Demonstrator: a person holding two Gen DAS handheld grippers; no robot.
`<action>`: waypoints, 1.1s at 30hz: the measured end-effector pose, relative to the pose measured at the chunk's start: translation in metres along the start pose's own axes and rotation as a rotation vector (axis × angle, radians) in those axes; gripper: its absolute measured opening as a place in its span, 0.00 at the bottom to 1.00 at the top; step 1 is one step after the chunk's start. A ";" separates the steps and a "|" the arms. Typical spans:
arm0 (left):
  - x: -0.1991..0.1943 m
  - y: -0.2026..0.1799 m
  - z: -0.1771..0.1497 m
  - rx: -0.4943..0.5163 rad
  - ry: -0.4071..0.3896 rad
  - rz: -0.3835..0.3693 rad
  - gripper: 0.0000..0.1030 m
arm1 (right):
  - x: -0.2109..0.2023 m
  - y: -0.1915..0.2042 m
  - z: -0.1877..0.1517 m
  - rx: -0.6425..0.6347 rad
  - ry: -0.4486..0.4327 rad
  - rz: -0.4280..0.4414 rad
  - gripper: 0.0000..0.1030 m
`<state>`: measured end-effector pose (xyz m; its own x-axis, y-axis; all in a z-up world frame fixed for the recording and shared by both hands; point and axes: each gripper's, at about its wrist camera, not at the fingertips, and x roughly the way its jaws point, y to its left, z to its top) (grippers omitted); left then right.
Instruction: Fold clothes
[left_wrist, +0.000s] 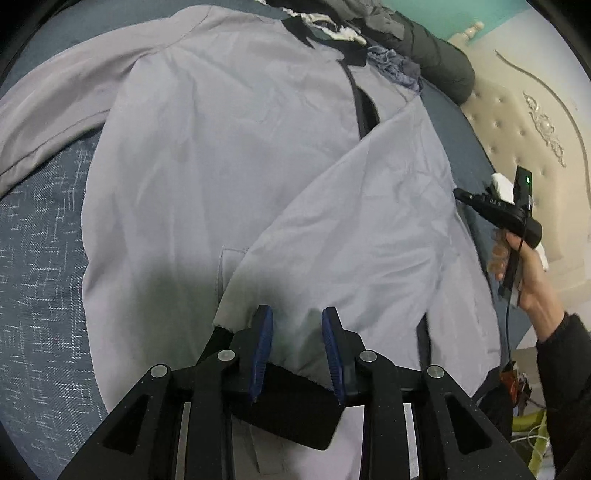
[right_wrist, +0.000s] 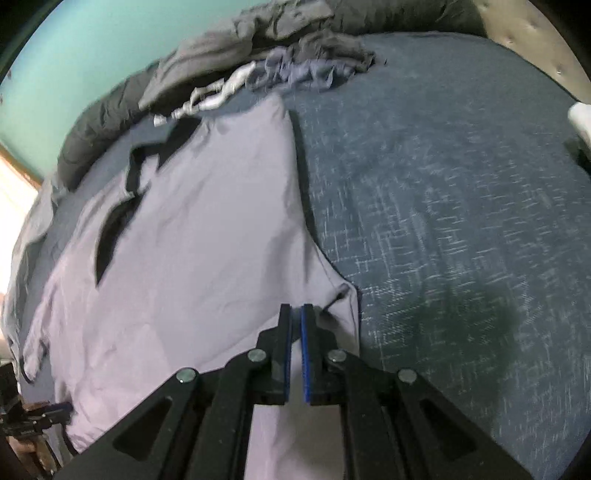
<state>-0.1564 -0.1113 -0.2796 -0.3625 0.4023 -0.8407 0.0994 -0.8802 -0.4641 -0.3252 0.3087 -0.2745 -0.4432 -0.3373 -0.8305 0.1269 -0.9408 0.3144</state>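
Lying flat on the bed (left_wrist: 44, 266), the grey jacket (left_wrist: 229, 155) fills centre; left claw (left_wrist: 297, 325) open over its hem at 6 o'clock, right claw (right_wrist: 296, 314) closed, w/ jacket fabric behind it.

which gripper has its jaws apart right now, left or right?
The left gripper: its blue pads stand apart over the grey jacket, with a clear gap between them. The right gripper has its pads nearly together.
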 end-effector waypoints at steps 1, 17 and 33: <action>-0.005 -0.001 0.000 -0.001 -0.011 -0.005 0.29 | -0.007 0.001 -0.002 0.008 -0.019 0.014 0.04; -0.120 0.105 -0.030 -0.275 -0.167 0.090 0.40 | -0.067 0.041 -0.085 0.112 -0.146 0.342 0.32; -0.193 0.260 -0.078 -0.689 -0.352 0.271 0.47 | -0.059 0.042 -0.103 0.094 -0.172 0.350 0.40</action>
<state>0.0114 -0.3979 -0.2595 -0.5025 -0.0053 -0.8646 0.7309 -0.5368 -0.4214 -0.2026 0.2856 -0.2593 -0.5308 -0.6188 -0.5790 0.2184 -0.7601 0.6121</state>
